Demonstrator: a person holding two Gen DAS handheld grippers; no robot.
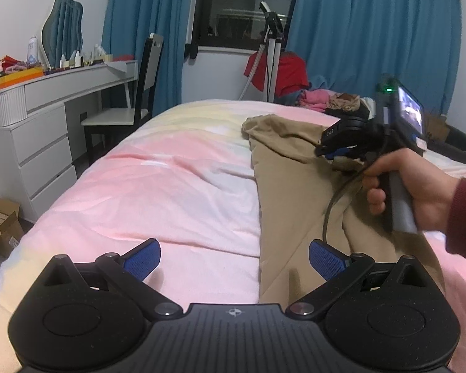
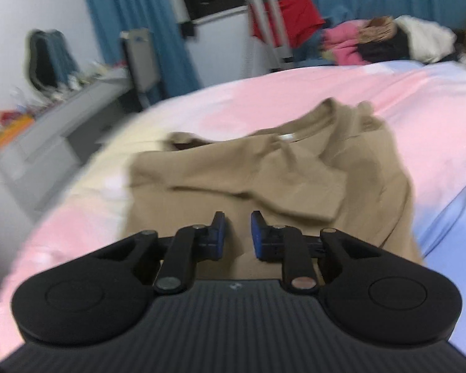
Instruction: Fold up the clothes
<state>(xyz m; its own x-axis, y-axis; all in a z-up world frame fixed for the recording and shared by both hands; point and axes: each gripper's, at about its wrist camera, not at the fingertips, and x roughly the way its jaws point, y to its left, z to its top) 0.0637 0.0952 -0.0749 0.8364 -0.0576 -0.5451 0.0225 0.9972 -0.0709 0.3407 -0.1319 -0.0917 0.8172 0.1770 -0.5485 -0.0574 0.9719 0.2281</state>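
A tan T-shirt lies crumpled on the pink bedspread, collar towards the far end. In the right wrist view the T-shirt shows one side folded over its middle, with a white label at the neck. My left gripper hovers open and wide over the bedspread at the shirt's left edge, with nothing between its blue pads. A hand in a dark red sleeve holds my right gripper above the shirt. The right gripper keeps a narrow gap between its pads, with the cloth below them and not pinched.
A white dresser covered in bottles and a chair stand left of the bed. A tripod, a red garment and a pile of clothes sit at the far end. Cardboard boxes lie on the floor.
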